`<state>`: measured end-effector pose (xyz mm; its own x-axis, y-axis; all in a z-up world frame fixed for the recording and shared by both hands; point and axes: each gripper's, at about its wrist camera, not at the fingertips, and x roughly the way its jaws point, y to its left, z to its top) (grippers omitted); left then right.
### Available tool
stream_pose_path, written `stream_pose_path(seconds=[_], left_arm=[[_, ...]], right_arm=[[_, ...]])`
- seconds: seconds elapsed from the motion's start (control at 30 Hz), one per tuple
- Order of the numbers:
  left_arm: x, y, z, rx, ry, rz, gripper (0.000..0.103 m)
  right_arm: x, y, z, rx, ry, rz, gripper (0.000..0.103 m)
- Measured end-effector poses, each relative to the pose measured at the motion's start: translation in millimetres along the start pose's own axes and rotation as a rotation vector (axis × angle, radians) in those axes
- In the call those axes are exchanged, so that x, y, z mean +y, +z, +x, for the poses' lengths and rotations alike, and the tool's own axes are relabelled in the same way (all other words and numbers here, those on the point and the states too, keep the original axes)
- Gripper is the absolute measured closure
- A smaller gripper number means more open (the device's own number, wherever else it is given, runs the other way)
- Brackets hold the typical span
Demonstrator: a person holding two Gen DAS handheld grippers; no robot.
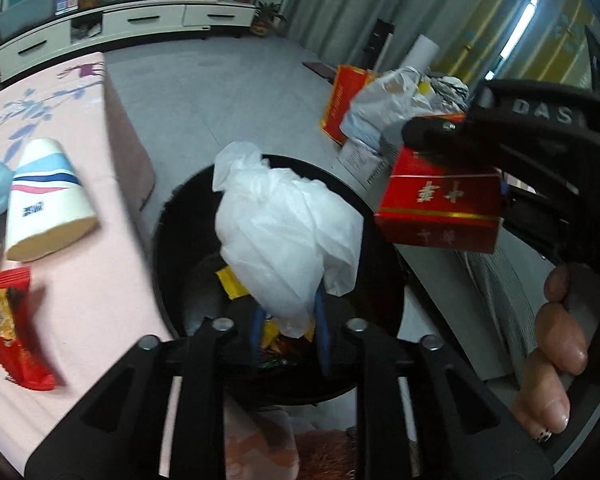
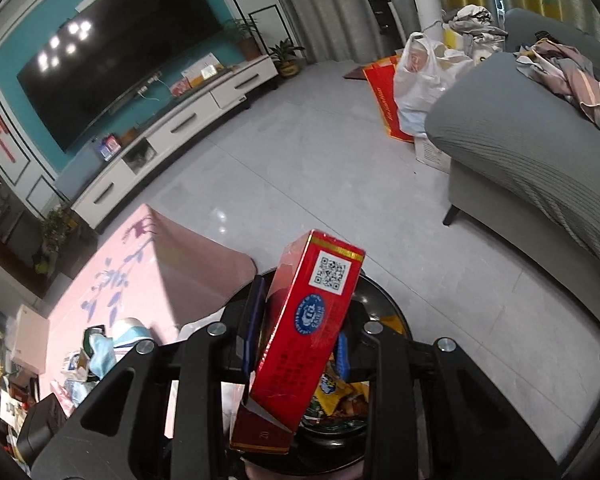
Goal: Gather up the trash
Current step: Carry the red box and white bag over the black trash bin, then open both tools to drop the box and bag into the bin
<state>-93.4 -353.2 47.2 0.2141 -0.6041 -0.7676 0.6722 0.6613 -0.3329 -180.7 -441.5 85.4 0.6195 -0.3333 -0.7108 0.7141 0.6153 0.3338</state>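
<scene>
a living room with a grey tiled floor (image 2: 300,160), a dark television (image 2: 112,68) on a teal wall above a white cabinet (image 2: 180,124), and a grey sofa (image 2: 520,148) to the right. beside a low table under a pink cloth (image 1: 80,248) stands a round black bin (image 1: 172,240). above the bin's mouth, the left gripper (image 1: 286,320) has a crumpled white plastic bag (image 1: 288,232) between its blue-padded fingers (image 1: 322,320); the bag bulges upward over the opening, and whether the pads press on it cannot be told. the right gripper (image 2: 296,344), a person's hand (image 1: 556,352) wrapped around its handle, clamps a red cigarette pack (image 2: 300,340) just above the bin, the pack tilted, its opened end toward the camera. snack wrappers (image 2: 340,396) lie inside the bin. on the pink cloth lie a tipped paper cup (image 1: 48,208) and a red snack packet (image 1: 8,320). across the floor, a white shopping bag (image 2: 420,80) leans by a red carrier bag (image 2: 384,100).
</scene>
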Motion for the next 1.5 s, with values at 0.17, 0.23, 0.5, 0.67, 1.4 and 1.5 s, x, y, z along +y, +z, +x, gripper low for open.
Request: stream_pose_path(seconds=[0.17,0.23,0.5,0.67,1.4,1.5], left_arm=[[0,-4,-9,-0.018,0.012,0.011,0.015],[7,-6,-19,-0.038,0.047,0.006,0.008],[84,-23,-104,-0.209,0.236,-0.130,0.003],[158,-50,-154,-0.355,0.385,-0.303,0.003],[297,-73,-178,-0.374,0.581,-0.592,0.003],[302,-74,-172,-0.337,0.573,-0.599,0.003]], right_arm=[[-1,0,-8,-0.033,0.037,0.024,0.022],[2,1,-10,-0.044,0.039,0.020,0.017],[45,-12,-9,-0.092,0.116,-0.067,0.005],[96,-32,-3,-0.128,0.218,-0.188,0.004],[205,-124,53,-0.157,0.152,-0.587,0.004],[207,-127,53,-0.154,0.156,-0.588,0.004]])
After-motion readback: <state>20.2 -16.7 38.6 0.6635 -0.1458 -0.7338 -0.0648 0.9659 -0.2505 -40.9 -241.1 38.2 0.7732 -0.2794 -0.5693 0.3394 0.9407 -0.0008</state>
